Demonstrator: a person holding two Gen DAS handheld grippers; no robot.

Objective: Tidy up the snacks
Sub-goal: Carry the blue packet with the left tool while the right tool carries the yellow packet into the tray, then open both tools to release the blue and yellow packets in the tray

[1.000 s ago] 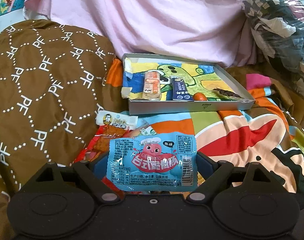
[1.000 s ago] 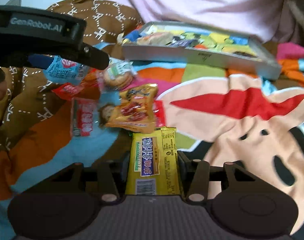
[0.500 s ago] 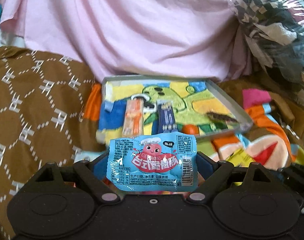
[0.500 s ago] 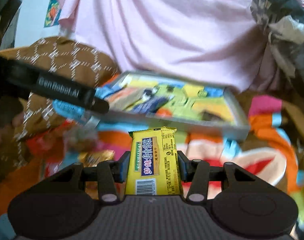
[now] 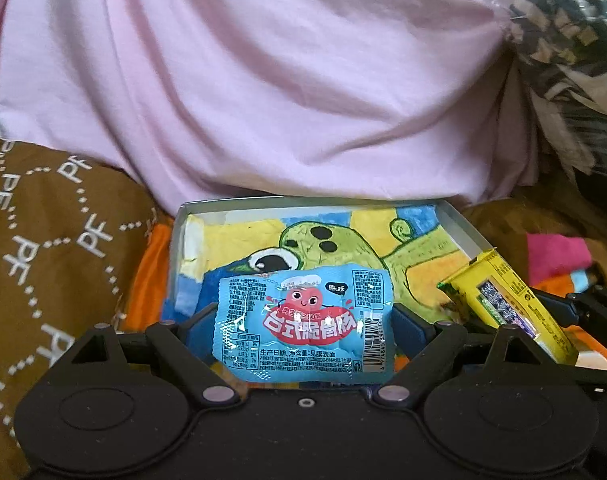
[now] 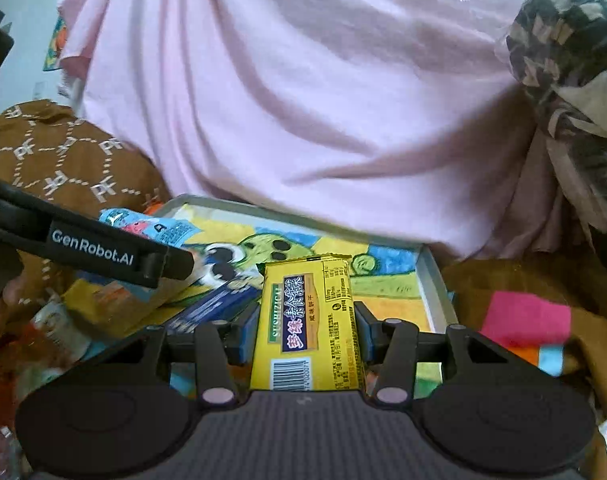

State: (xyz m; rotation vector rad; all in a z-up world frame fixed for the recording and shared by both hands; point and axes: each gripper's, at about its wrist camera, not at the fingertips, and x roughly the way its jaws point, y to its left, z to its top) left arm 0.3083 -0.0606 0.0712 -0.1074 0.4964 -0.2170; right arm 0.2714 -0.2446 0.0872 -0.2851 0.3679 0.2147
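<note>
While each hand-held gripper clamps one packet, blue packet [image 5: 303,332] left, yellow packet [image 6: 309,330] right, one tray [image 5: 459,224] lies beyond.

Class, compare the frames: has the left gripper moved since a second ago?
Yes. The left gripper, shut on the blue packet, has advanced toward the tray, which now looms larger and nearer.

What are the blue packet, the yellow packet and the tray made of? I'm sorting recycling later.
Blue packet: glossy plastic film, seemingly; it crinkles and catches light. Yellow packet: printed film or foil, shiny, with crimped end seams. Tray: thin matt grey walls with sharp folds, probably cardboard, possibly metal.
</note>
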